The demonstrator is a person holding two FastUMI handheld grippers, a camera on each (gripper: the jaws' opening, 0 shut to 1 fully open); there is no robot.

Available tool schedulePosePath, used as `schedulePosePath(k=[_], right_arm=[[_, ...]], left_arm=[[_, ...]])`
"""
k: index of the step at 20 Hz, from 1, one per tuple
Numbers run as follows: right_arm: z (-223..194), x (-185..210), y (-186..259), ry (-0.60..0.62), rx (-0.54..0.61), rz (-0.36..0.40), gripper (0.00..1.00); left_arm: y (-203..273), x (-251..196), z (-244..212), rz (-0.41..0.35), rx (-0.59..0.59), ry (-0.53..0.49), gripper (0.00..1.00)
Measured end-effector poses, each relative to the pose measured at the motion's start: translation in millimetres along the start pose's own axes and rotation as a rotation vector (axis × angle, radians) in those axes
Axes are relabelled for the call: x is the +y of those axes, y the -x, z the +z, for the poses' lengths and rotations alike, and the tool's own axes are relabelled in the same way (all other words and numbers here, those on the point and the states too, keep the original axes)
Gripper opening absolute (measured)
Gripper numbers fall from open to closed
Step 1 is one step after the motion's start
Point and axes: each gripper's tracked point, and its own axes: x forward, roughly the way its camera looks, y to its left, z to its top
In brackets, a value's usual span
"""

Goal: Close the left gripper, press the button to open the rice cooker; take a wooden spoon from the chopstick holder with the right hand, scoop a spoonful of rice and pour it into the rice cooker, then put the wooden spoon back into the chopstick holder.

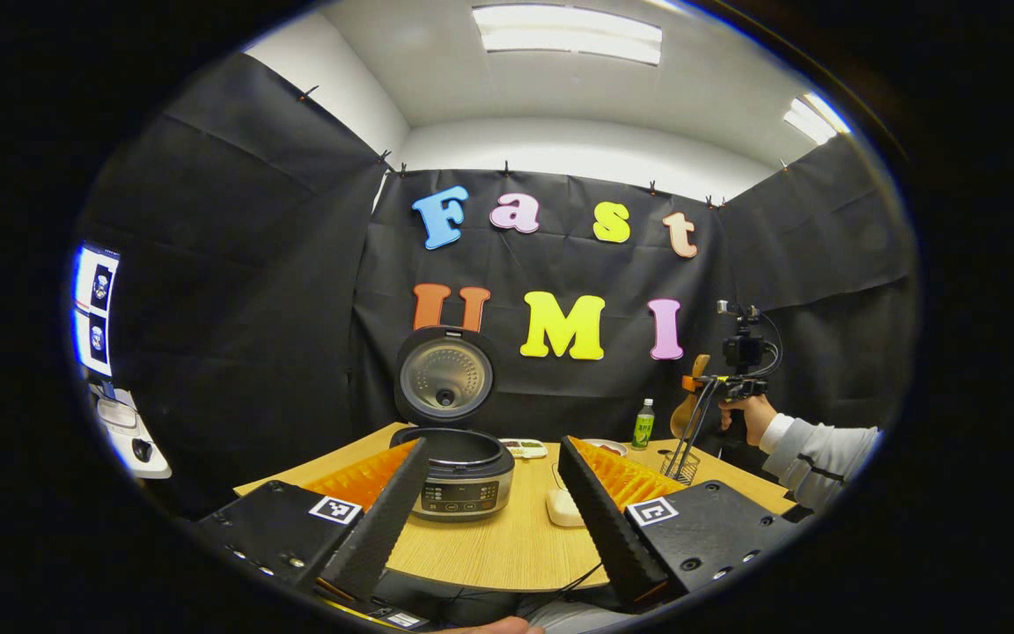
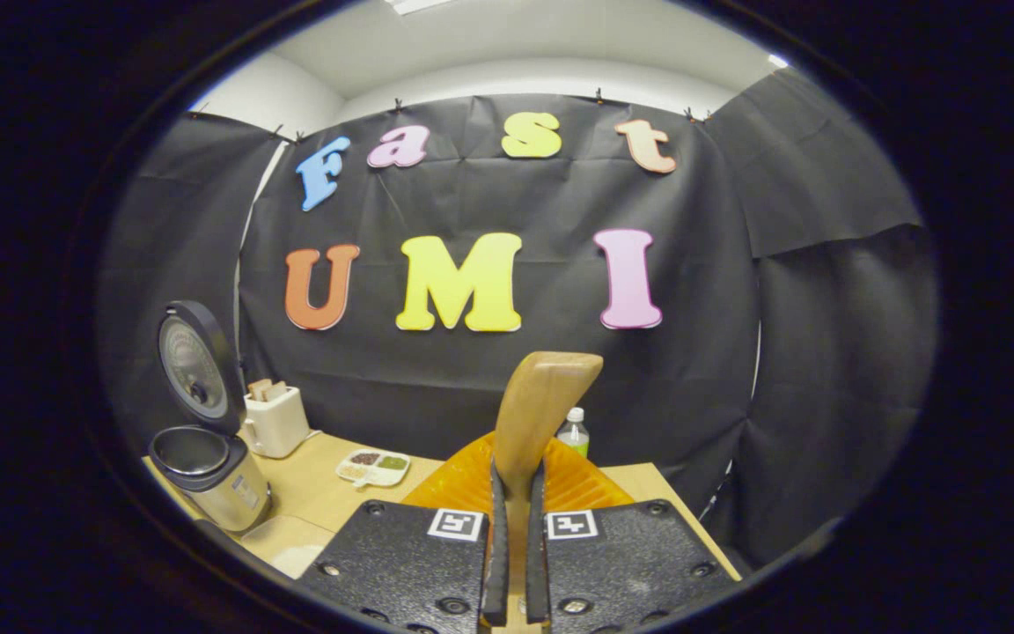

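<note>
Wooden spoon [image 2: 535,414] gripped, raised above table edge [image 2: 679,515] (cooker [image 1: 463,471] open).

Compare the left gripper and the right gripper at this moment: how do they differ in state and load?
The left gripper is open and empty; the right gripper is shut on the wooden spoon. The left gripper faces the open rice cooker; the right gripper has it off to one side. Both are over the table.

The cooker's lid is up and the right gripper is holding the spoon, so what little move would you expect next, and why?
Probably carry the wooden spoon down toward the rice to scoop. The right gripper already clamps its handle, raised above the chopstick holder, and the rice cooker stands open and waiting. Which dish holds the rice is hard to tell.
</note>
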Motion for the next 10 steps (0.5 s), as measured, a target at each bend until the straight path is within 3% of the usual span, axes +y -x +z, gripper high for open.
schedulePosePath(k=[1, 3, 10], right_arm=[[-10.1, -4.9, -4.4, -0.012, 0.017, -0.006, 0.08], [-27.6, -6.9, -12.3, -0.047, 0.047, -0.002, 0.14], [-81.6, -37.1, -39.7, -0.124, 0.118, -0.048, 0.15]], left_arm=[[-3.5, -0.4, 0.9, -0.002, 0.004, -0.004, 0.94], [-9.4, 3.6, 5.4, 0.009, 0.009, -0.028, 0.94], [-45.0, 25.9, 11.6, 0.053, 0.023, -0.036, 0.94]])
